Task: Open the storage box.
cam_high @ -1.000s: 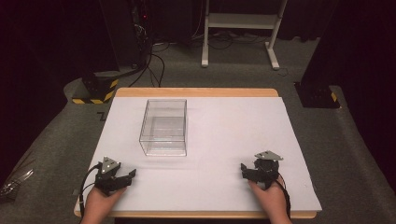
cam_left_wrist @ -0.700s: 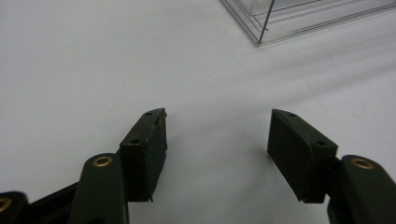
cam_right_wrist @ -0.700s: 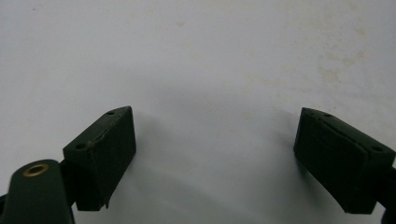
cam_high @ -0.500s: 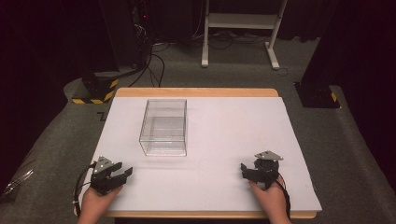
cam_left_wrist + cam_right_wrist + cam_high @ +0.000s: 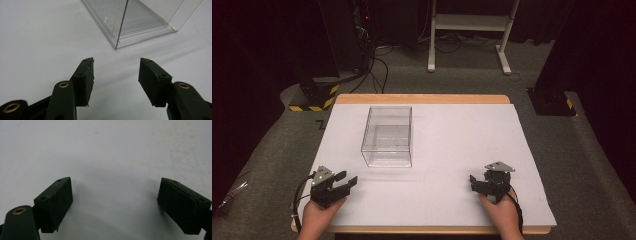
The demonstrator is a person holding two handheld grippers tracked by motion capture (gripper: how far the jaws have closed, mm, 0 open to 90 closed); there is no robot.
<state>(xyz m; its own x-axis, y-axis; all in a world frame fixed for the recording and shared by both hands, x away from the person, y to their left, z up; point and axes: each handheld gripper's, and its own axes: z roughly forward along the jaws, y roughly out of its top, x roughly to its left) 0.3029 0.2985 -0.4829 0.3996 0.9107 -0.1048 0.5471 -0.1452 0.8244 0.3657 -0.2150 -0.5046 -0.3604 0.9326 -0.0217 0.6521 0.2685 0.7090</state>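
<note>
The clear plastic box (image 5: 387, 136) stands upright on the white table sheet (image 5: 452, 135), open at the top and with nothing visible inside it. It lies ahead of the left gripper (image 5: 346, 183) and a little to that gripper's right, near but apart from it. In the left gripper view the box's nearest bottom corner (image 5: 116, 47) sits just beyond the tips of the jaws, slightly right of the gap's middle, with bare sheet between the corner and the tips.

The left gripper is released: its jaws have just been closing part of the way, yet a clear gap remains between the pads (image 5: 86, 80) and nothing lies in it. It rests low over the sheet near the table's near edge, pointing forward and toward the box, held in the person's left hand (image 5: 314, 220).

The right gripper (image 5: 477, 184) is well apart from the box, which lies far off to its left and ahead. Its jaws stand wide apart, wider than the left pair, with bare white sheet (image 5: 112, 157) between and beyond its pads (image 5: 58, 200). It points toward the table's middle, carried by the right hand (image 5: 502, 217) at the near edge. A grey three-cornered plate (image 5: 499, 166) tops it.

Beyond the table's wooden far edge (image 5: 422, 99), on the grey carpet, stand a white frame (image 5: 469, 22) and a yellow-and-black striped base (image 5: 314, 97).
</note>
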